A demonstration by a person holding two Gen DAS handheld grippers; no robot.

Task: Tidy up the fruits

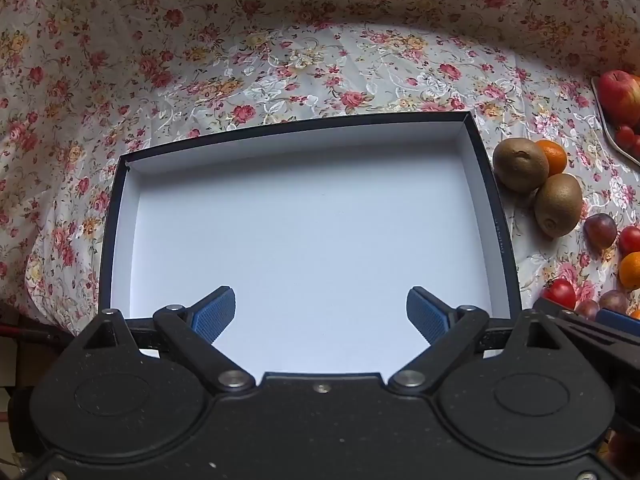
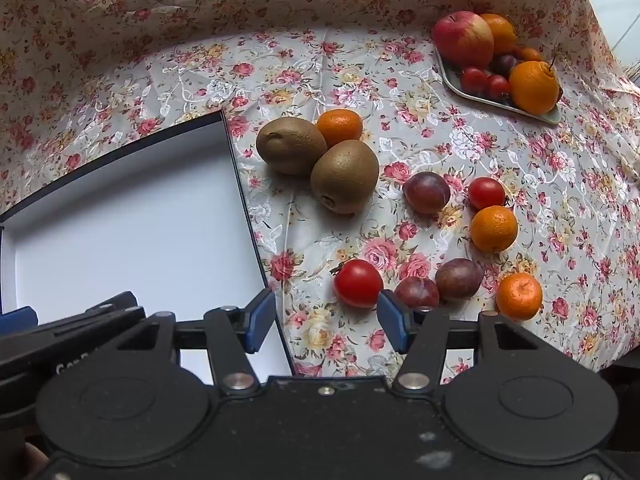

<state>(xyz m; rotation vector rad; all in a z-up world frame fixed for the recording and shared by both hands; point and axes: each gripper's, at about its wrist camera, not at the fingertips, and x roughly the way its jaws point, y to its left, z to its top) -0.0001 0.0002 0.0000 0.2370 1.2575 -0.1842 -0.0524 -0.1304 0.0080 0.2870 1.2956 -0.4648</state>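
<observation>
My left gripper (image 1: 320,314) hangs over the white floor of the box (image 1: 486,184), jaws wide apart, nothing between them; my right gripper (image 2: 327,322) is also spread and holding nothing, over the flowered cloth (image 2: 320,68) just past the box's right wall (image 2: 244,196); closest fruit is a tomato (image 2: 358,283) at 12 o'clock off the right fingertips, near the right pad; two plums (image 2: 459,279) side by side at 1 o'clock, a small orange (image 2: 519,296) beyond them at 2; further out at 12, two kiwis (image 2: 345,176) touching, an orange (image 2: 340,127) tucked behind them; a plum (image 2: 426,192), tomato (image 2: 486,193) and orange (image 2: 493,228) cluster at 1; tray (image 2: 452,76) far out at 1 o'clock holds an apple (image 2: 464,39), oranges, tomatoes.
</observation>
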